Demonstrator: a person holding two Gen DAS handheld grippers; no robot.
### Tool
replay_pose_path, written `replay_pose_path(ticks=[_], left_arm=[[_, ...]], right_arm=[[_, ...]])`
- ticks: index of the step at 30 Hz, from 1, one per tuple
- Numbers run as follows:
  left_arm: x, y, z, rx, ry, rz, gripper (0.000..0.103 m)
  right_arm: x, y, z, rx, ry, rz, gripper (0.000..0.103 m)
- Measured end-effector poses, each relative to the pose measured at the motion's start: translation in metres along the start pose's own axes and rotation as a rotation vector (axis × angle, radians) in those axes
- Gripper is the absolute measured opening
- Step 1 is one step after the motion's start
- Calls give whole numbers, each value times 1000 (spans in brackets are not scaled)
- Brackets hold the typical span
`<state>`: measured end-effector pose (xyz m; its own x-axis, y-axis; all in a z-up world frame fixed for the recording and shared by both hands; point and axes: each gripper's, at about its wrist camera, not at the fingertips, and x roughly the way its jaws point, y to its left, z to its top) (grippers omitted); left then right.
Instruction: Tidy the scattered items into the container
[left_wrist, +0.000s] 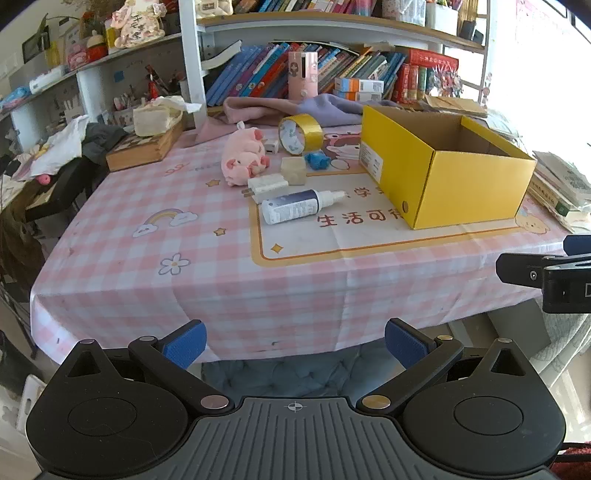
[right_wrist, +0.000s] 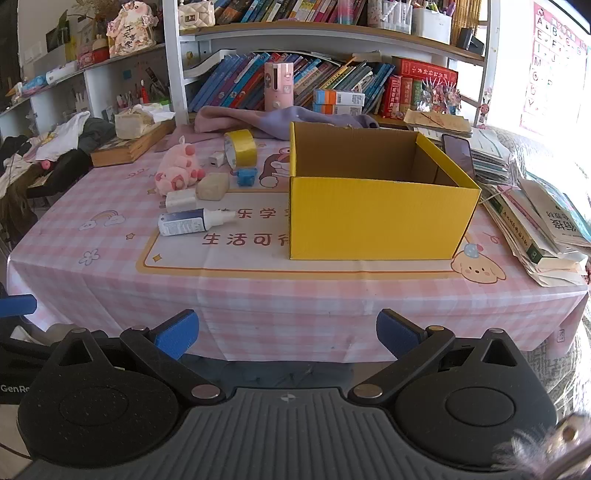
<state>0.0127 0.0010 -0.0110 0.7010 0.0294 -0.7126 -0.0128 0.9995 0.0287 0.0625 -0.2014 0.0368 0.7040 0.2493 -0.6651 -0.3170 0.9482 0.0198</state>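
- Left wrist view: counter wears a glossy pink-white check cloth with cartoon prints, creased at the near edge.
- Box: corrugated card, yellow outside, raw brown inside, rectangular, open top, nothing visible inside. Sits right of centre on the counter.
- Items cluster just left of the box:
  - spray bottle, smooth plastic cylinder, dark-blue and white label, white nozzle, lying on its side, nearest the front edge
  - charger, white hard plastic block, prongs pointing left, touching or just behind the bottle
  - cube, pale, waxy-looking, rounded edges
  - pig, pink plush, soft and lumpy
  - tape, shiny yellow roll standing on edge
  - blue toy, small hard plastic, between tape and box
  - small white plug block beside the tape
- Left hand-held gripper: jaws spread wide, nothing between them; black arms, blue textured pads. It hangs off the near counter edge, angled down. Items are well ahead of it, roughly on its centreline; box ahead and right.
- Right wrist view: right hand-held gripper also wide and empty, off the front edge. Box is straight ahead, well apart; item cluster ahead and left.
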Motion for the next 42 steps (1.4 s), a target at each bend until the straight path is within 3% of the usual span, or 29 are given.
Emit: replay_pose_path(ticks=[42], left_arm=[[1, 4, 3, -36, 10, 5, 103]], right_arm=[[4, 1, 1, -16, 6, 1, 103]])
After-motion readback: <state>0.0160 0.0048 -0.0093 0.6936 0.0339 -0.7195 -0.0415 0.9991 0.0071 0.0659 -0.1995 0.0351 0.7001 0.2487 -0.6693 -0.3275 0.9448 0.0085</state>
